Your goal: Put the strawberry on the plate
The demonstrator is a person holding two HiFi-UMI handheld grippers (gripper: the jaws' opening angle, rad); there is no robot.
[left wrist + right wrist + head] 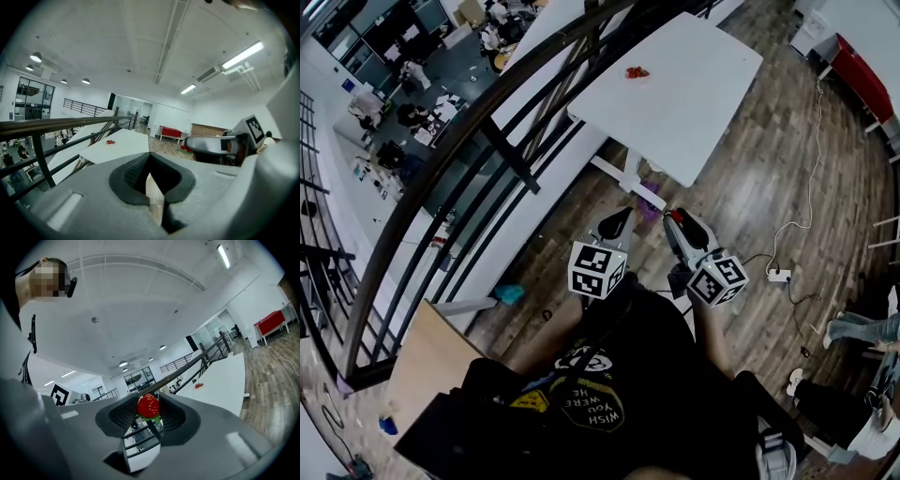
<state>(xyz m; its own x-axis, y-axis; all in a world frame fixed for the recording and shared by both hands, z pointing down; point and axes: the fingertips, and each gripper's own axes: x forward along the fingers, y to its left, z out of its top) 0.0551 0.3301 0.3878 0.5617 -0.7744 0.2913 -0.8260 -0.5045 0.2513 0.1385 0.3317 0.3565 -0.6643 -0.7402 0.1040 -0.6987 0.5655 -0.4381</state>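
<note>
White table [694,94] ahead, right gripper [149,417] pinching strawberry [148,406], left gripper [152,190] closed

Open-plan office mezzanine — railing [47,124], white table [694,94], strip lights [242,55].

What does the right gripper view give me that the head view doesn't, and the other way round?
Right gripper view only: the strawberry clamped between the pads of the right gripper, and the ceiling lights overhead.

Head view only: the person's dark shirt, and the power strip with its cable on the wood floor.

Both: the white table ahead beside the railing, with a small red thing on it. It is too small to tell whether a plate lies under it.
</note>
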